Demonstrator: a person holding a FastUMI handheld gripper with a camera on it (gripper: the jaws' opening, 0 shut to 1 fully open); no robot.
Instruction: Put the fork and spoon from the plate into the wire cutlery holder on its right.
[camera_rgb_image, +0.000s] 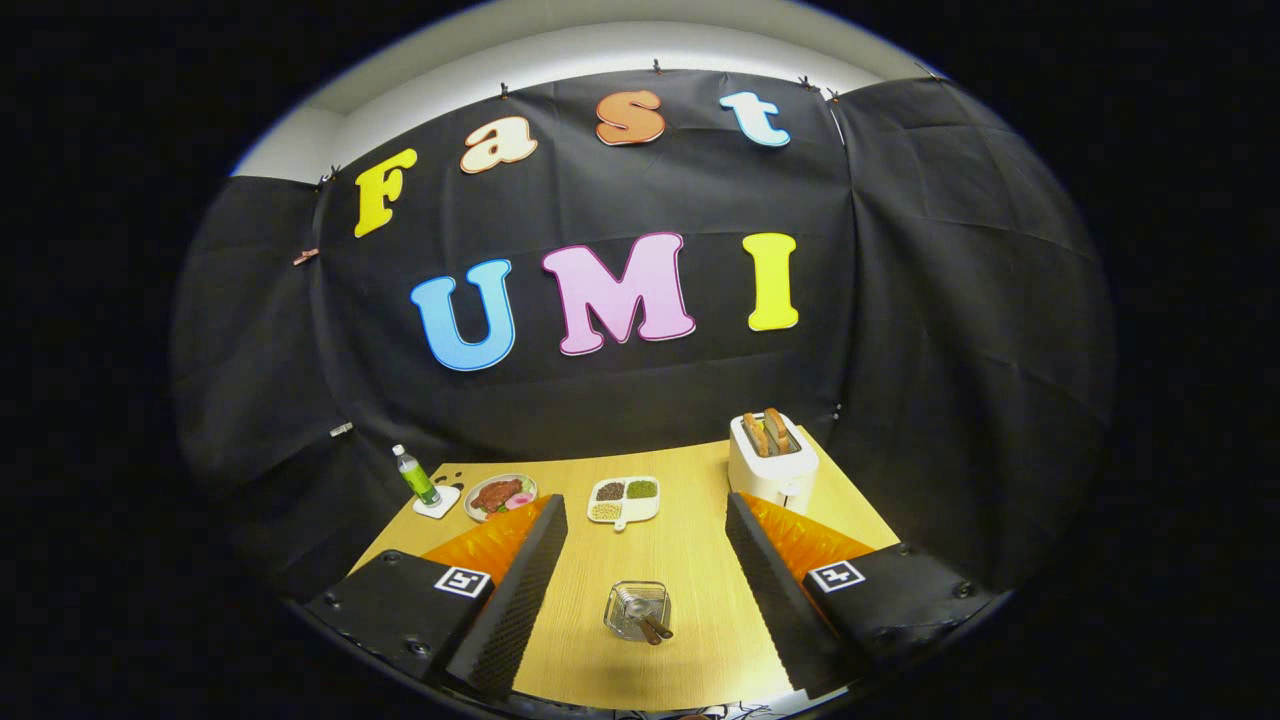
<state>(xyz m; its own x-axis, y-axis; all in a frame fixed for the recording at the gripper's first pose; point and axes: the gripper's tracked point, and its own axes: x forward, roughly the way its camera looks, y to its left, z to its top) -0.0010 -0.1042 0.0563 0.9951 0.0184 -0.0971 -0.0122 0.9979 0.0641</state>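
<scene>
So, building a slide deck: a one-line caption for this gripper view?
Open claw above wooden table, wire cutlery holder with utensils between its fingers, toaster and divided dish beyond.

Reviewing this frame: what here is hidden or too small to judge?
- Wire cutlery holder, between the open gripper fingers: handles stick out, too small to tell fork from spoon.
- Plate of food, beyond the left finger: near rim hidden by it.
- Toaster: base hidden by the right finger.

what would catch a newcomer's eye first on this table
Likely the gripper's wide-open orange-and-black fingers, with the small wire cutlery holder between them, wooden-handled cutlery already inside. Beyond the right finger stands a white toaster holding toast.
</scene>
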